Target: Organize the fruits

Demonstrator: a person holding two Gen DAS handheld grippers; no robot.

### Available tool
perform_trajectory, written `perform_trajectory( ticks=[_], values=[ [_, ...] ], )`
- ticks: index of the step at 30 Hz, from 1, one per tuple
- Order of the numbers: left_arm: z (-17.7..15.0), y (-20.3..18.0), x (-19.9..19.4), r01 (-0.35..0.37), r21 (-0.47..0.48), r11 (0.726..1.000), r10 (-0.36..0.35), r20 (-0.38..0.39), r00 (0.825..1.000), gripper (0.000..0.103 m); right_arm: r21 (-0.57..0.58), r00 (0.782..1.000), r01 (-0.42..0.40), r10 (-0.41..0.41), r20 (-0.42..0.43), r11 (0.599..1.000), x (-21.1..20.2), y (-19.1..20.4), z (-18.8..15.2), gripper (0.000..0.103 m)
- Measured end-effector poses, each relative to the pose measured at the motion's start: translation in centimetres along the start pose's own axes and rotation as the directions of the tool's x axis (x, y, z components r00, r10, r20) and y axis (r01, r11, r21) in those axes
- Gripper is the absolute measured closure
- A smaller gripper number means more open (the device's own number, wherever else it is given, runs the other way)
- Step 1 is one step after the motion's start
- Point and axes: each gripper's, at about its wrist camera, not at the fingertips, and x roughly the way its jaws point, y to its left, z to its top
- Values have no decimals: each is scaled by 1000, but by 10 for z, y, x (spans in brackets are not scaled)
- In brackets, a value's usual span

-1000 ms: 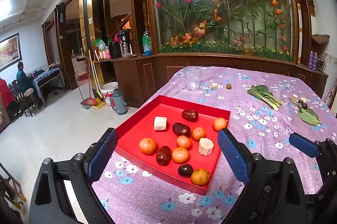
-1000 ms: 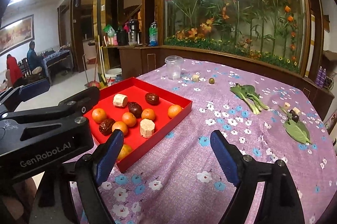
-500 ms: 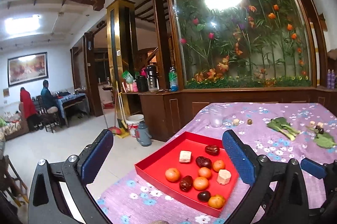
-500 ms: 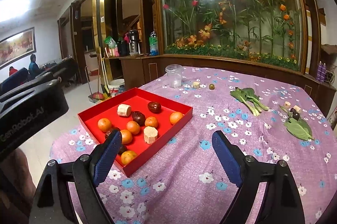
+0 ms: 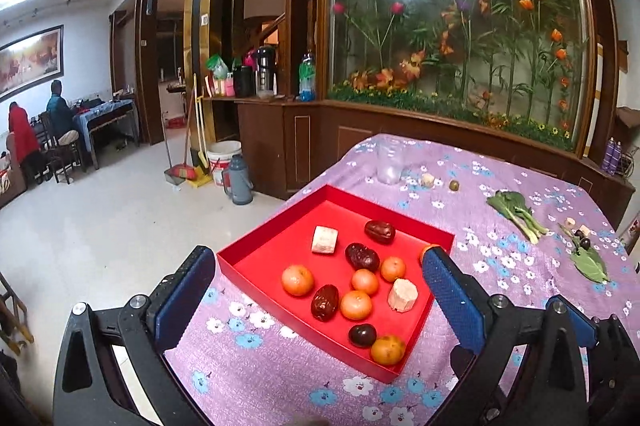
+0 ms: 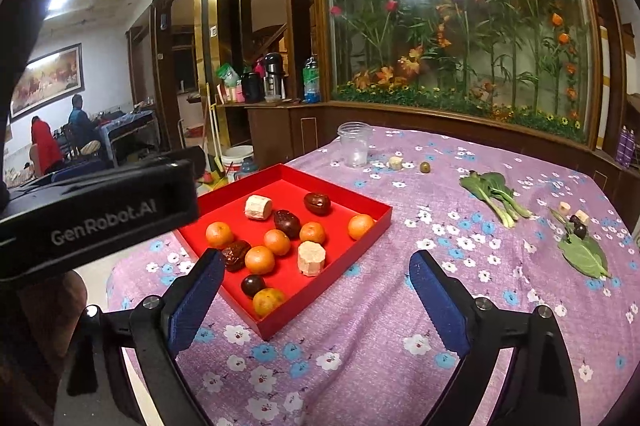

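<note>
A red tray (image 5: 256,258) lies on the purple flowered tablecloth (image 5: 280,378). It holds several oranges (image 5: 297,280), dark red dates (image 5: 362,257) and two pale cut chunks (image 5: 324,240). My left gripper (image 5: 316,254) hovers in front of the tray's near edge, open, with nothing held. My right gripper (image 6: 316,258) hangs over the cloth just right of the tray (image 6: 320,310); its jaws are opening and nothing is between the pads. The left gripper's body (image 6: 100,210) fills the left of the right wrist view.
Behind the tray stand a clear plastic cup (image 5: 389,162), a pale chunk (image 5: 428,180) and a small green fruit (image 5: 453,185). Leafy greens (image 5: 512,210) and a leaf with dark fruits (image 5: 588,258) lie at the right. The table's left edge drops to the floor.
The left wrist view swung up and away from the tray, then came back down onto it. The right gripper's jaws stand slightly wider and it has hardly moved.
</note>
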Motion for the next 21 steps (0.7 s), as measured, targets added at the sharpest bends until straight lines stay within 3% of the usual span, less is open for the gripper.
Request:
perform_trajectory(
  ticks=[21],
  values=[
    [0,2,53,31,20,999,-29,-92,995,0,1,992,-8,8,-130,1000,56,1,-2,6]
  ],
)
